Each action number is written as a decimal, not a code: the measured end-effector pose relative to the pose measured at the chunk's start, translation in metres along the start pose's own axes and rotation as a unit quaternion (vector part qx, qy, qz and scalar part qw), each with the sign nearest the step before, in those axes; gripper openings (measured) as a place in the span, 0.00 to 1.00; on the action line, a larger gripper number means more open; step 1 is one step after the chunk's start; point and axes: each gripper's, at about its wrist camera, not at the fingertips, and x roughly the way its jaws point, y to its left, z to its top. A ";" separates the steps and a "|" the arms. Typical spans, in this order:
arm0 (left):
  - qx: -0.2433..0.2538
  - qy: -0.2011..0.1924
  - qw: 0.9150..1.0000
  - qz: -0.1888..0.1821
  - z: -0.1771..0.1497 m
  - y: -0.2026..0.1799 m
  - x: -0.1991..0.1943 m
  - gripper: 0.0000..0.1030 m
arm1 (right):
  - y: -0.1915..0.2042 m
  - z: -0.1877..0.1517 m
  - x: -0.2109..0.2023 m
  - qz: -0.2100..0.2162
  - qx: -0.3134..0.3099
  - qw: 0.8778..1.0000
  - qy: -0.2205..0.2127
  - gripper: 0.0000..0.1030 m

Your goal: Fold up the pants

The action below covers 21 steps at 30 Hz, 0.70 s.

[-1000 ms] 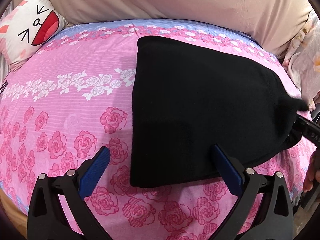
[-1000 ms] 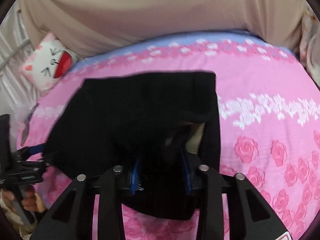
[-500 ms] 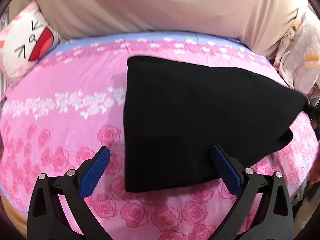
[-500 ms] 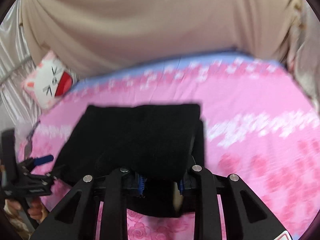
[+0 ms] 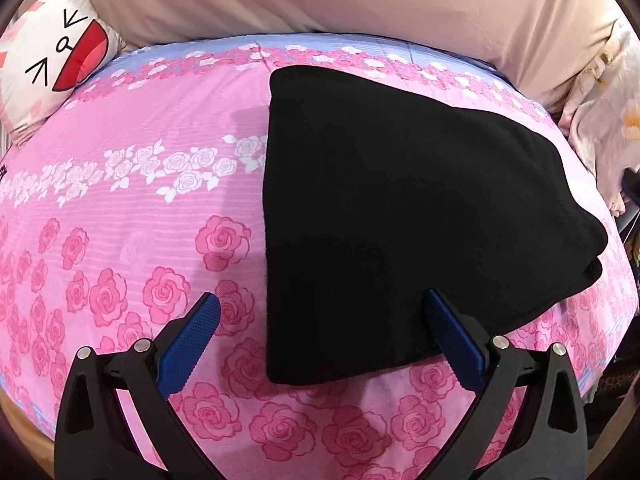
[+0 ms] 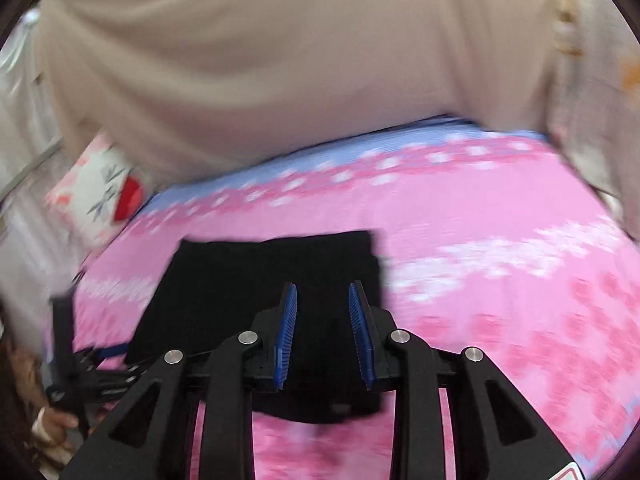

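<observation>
On the bed [image 5: 120, 208], right of the middle of the pink rose sheet, the pants [image 5: 400, 208] are lying as a folded black stack, with one straight edge facing the pillow [image 5: 48, 60] side and a second layer peeking out at the right corner. That doubled corner is suggesting the fold is already made and only neatening is left; this is being noted as a judgement.

The left hand-held gripper [image 5: 320, 332] is being held wide over the near edge of the pants, one blue pad over the sheet and the other over the cloth, nothing pinched. It is probably being kept there to steady or straighten that edge.

The right hand-held gripper [image 6: 323, 332] is being held narrow but not closed, with a gap showing between the pads; black cloth is seen behind the gap, not pressed by them. The right view is blurred, so contact below the fingers cannot be told. The pants are being left flat, presumably so the fold is not disturbed.
</observation>
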 end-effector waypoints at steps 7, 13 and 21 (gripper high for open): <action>0.014 -0.026 1.000 0.007 -0.001 -0.005 -0.024 0.95 | -0.020 -0.006 0.017 -0.053 0.052 0.997 0.004 0.41; -0.101 0.021 0.991 -0.087 -0.003 0.033 0.005 0.96 | -0.050 -0.035 0.019 -0.070 0.097 0.992 0.049 0.78; -0.032 0.005 0.991 -0.127 0.012 0.007 0.017 0.47 | -0.045 -0.038 0.034 0.013 0.135 0.990 0.039 0.34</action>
